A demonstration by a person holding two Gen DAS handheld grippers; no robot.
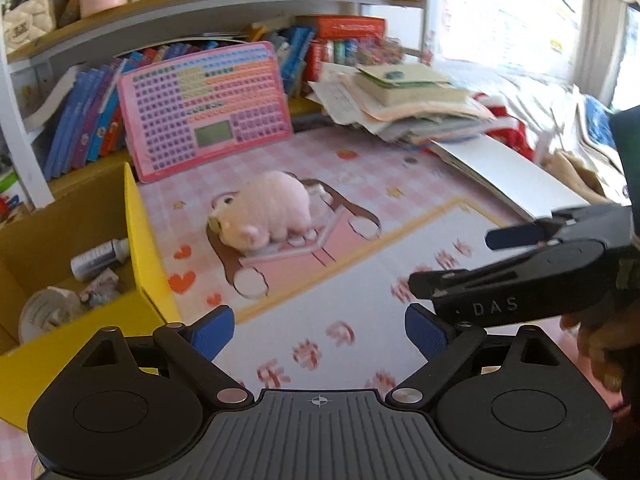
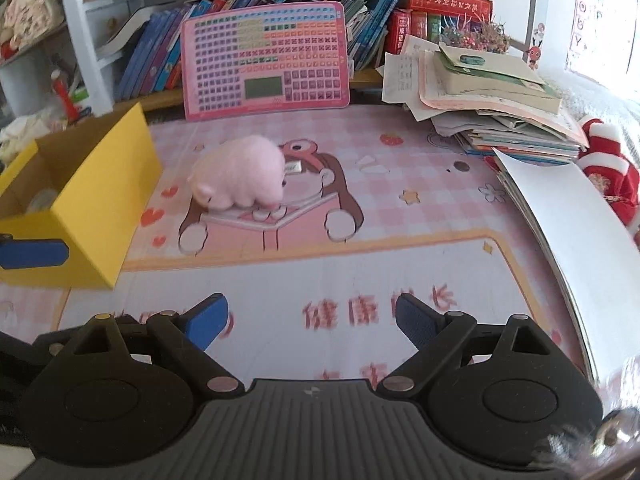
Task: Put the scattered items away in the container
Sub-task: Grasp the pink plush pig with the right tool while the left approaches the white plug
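Both grippers wide apart and empty, left gripper [image 1: 319, 330], right gripper [image 2: 310, 320], yellow box [image 1: 148, 240] contents blurred, pink plush pig [image 2: 240, 174] soft-edged

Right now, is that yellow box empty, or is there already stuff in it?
Not empty. The yellow box is open-topped and holds a small white bottle and a roll of tape; the pink plush pig is outside, on the mat.

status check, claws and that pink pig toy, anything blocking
Left claw open, empty. Right claw open, empty. Pink pig toy loose on the desk mat, beside the yellow box. Path to it clear.
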